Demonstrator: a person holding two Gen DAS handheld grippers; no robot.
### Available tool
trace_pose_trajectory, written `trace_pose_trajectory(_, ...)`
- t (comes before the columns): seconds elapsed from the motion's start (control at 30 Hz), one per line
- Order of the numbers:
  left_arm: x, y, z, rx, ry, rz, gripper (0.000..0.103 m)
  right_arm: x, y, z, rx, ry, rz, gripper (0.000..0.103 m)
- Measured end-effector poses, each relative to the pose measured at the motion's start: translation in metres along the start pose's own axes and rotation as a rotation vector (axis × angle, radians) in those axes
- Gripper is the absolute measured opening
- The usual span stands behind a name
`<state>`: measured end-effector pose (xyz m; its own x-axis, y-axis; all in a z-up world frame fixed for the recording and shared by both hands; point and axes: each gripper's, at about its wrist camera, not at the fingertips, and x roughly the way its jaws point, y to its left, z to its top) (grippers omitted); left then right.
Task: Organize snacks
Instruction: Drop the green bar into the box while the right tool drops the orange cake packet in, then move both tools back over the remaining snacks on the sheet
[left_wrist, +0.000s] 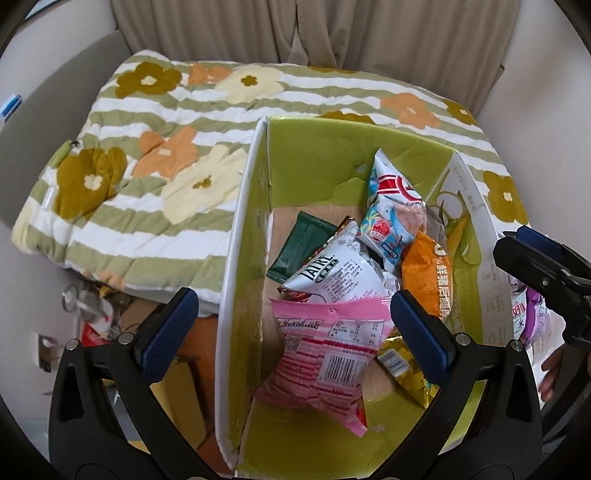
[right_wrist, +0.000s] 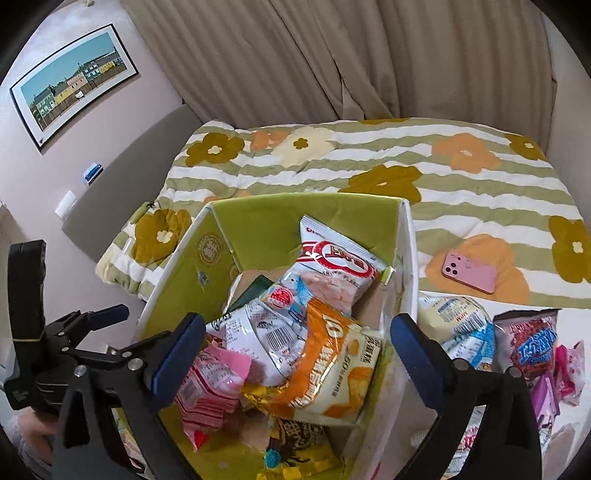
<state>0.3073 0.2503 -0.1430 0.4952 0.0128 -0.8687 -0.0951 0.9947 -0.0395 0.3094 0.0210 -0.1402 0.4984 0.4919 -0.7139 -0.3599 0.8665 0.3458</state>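
Snacks pile inside the green carton (right_wrist: 221, 254) on the bed (right_wrist: 461, 206); an orange packet (right_wrist: 325, 362) lies loose on top. The right tool (right_wrist: 297, 354) hangs spread and empty above it, the left tool (left_wrist: 295, 328) likewise spread. Best swing right to the loose packets (right_wrist: 528, 343) beside the carton, pinching one by its sealed edge.

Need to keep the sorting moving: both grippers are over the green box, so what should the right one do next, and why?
Probably swing the right gripper to the loose snack packets on the bed beside the green box and take one. Its jaws stand wide open and hold nothing, the orange bag already lies in the box, and several packets remain outside it.
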Motion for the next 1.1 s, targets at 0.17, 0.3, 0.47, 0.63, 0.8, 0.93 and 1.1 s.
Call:
trace_pose_trajectory(0.17, -0.019, 0.0, -0.003, 0.012, -0.033, -0.006, 0.103, -0.014, 0.004, -0.003, 0.007, -0.012, 0.004, 0.1)
trace_pose_trajectory(0.3, -0.035, -0.004, -0.004, 0.041, -0.058, -0.01, 0.103, -0.028, 0.011, -0.005, 0.009, -0.038, 0.005, 0.1)
trace_pose_trajectory(0.47, -0.056, -0.01, -0.004, 0.075, -0.098, -0.01, 0.103, -0.045, 0.023, -0.008, -0.01, -0.066, -0.032, 0.1)
trace_pose_trajectory(0.63, -0.078, -0.021, -0.008, 0.098, -0.132, -0.005, 0.103, -0.066, 0.028, -0.012, -0.015, -0.098, -0.032, 0.1)
trace_pose_trajectory(0.8, -0.098, -0.041, -0.018, 0.101, -0.167, 0.009, 0.103, -0.091, 0.025, -0.019, -0.035, -0.137, -0.033, 0.1)
trace_pose_trajectory(0.93, -0.11, -0.068, -0.03, 0.084, -0.19, 0.01, 0.103, -0.115, 0.012, -0.027, -0.058, -0.163, -0.026, 0.1)
trace_pose_trajectory(1.1, -0.121, -0.12, -0.053, 0.076, -0.195, -0.021, 0.103, -0.154, -0.023, -0.043, -0.083, -0.185, -0.048, 0.1)
